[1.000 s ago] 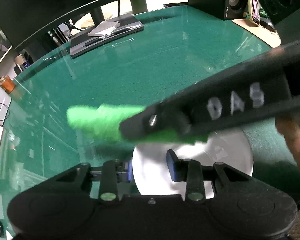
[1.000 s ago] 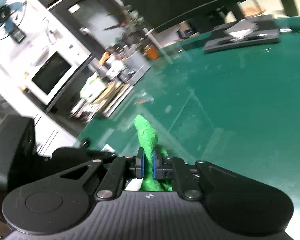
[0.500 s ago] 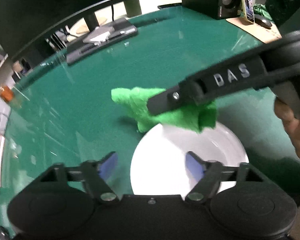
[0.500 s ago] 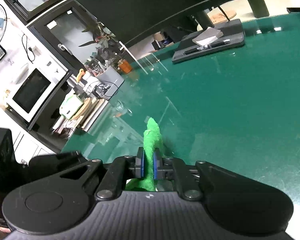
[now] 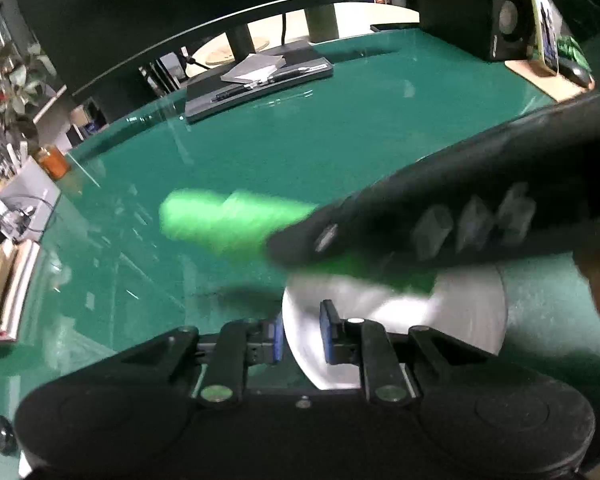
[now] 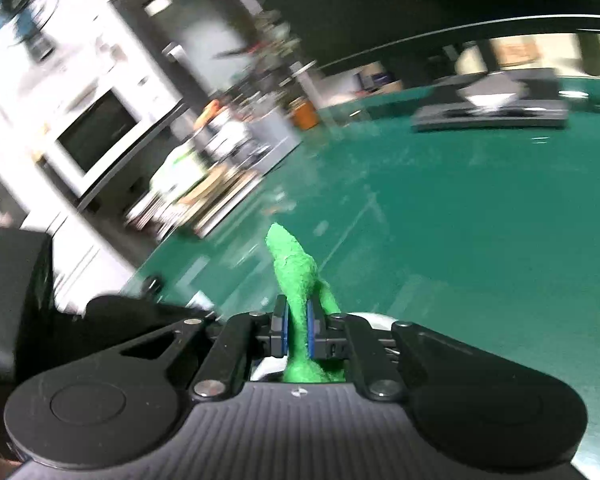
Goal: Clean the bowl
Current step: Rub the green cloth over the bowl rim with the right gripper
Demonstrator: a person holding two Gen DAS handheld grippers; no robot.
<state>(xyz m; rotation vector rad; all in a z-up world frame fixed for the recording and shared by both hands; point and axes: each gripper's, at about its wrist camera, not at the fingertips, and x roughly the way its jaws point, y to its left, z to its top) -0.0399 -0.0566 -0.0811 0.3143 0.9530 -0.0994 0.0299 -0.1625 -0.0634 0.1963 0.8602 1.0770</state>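
Note:
A white bowl (image 5: 472, 312) sits on the green table (image 5: 340, 140), seen in the left wrist view. My left gripper (image 5: 302, 334) is shut on the bowl's near left rim, one pad inside and one outside. My right gripper (image 6: 296, 330) is shut on a green cloth (image 6: 296, 276). In the left wrist view the right gripper's black body (image 5: 460, 216) crosses above the bowl, with the cloth (image 5: 228, 220) blurred and trailing out to the left past the rim. A sliver of the bowl's rim (image 6: 374, 319) shows under the right gripper.
A dark tray with a grey pad and pens (image 5: 256, 76) lies at the table's far edge below a monitor. A speaker (image 5: 504, 12) and a phone on a wooden stand (image 5: 544, 40) are far right. An orange jar (image 5: 52, 160) stands at the left edge.
Half a second ago the left gripper was open around the bowl; it is now shut on the rim. The right gripper swung the cloth leftwards across the bowl, now blurred with motion.

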